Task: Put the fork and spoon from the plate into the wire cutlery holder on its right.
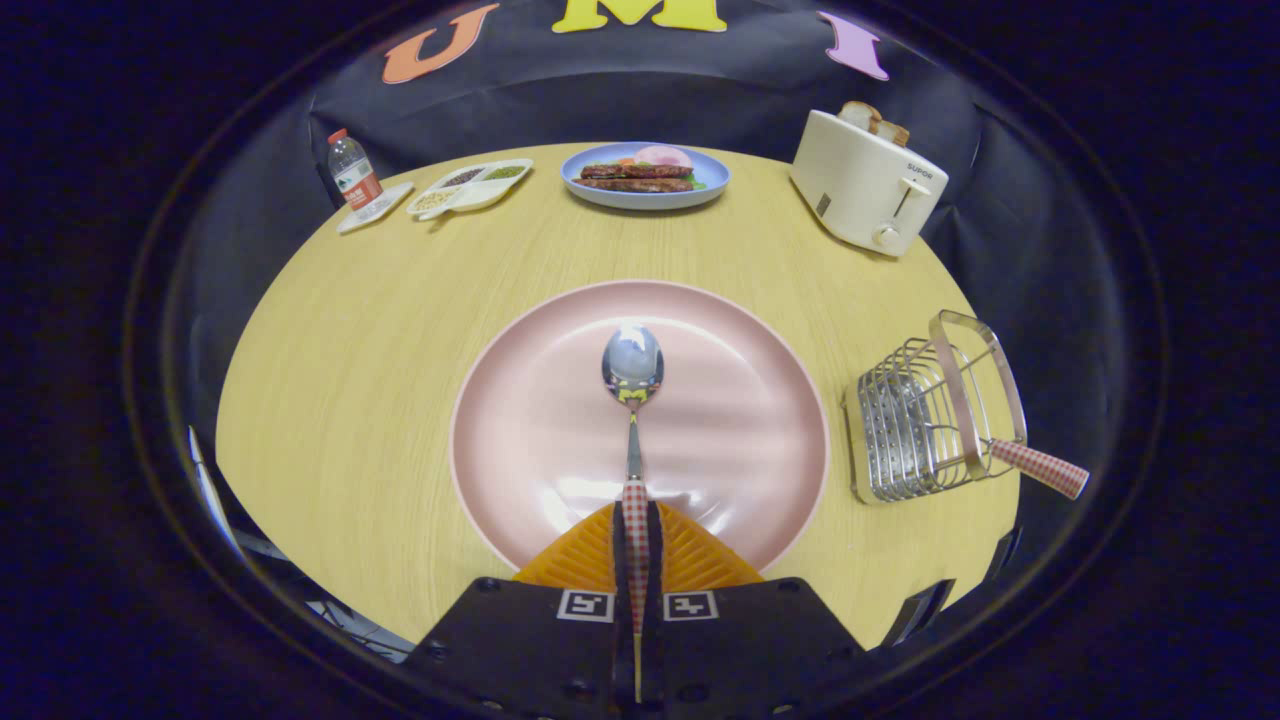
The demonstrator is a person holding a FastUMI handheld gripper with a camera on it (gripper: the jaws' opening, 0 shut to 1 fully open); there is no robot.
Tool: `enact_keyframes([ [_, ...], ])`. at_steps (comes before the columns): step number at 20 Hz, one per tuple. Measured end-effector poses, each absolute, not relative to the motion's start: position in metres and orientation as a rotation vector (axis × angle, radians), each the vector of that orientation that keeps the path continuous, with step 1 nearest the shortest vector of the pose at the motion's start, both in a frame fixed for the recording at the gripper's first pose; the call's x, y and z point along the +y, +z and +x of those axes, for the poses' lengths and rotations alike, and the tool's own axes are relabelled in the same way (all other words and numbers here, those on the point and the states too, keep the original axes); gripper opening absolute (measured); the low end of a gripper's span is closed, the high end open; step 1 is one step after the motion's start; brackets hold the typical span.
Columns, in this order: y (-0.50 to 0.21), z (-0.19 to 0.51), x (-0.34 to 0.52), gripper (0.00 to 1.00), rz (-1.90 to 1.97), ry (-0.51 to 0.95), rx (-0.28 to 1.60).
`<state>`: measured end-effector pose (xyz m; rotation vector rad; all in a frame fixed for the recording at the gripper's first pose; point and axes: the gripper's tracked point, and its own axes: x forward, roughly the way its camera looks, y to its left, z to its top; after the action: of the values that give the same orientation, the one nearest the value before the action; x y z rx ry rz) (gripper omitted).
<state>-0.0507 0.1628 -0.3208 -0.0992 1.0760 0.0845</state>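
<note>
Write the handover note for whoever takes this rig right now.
Claw: shut on the spoon, both orange fingers pressing its checked handle, bowl pointing ahead over the pink plate.
Wire cutlery holder: on the table right of the plate, with a checked handle sticking out of it, apparently the fork.
Done: fork seems placed.
Left: carry the spoon right and put it into the holder.

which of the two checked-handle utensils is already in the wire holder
The one whose checked handle sticks out of the wire cutlery holder right of the pink plate. The spoon is over the plate, its handle clamped by the gripper.
</note>
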Motion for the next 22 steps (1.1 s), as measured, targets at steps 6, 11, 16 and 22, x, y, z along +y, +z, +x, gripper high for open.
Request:
enact_keyframes([
  [6, -0.255, -0.049, 0.155, 0.03, -0.112, 0.149, 1.099],
  [11, -0.172, -0.026, 0.123, 0.03, -0.155, 0.170, 1.033],
  [16, -0.131, -0.024, 0.074, 0.03, -0.245, 0.159, 1.069],
  [22, -0.131, -0.042, 0.006, 0.03, -0.277, 0.081, 1.245],
])
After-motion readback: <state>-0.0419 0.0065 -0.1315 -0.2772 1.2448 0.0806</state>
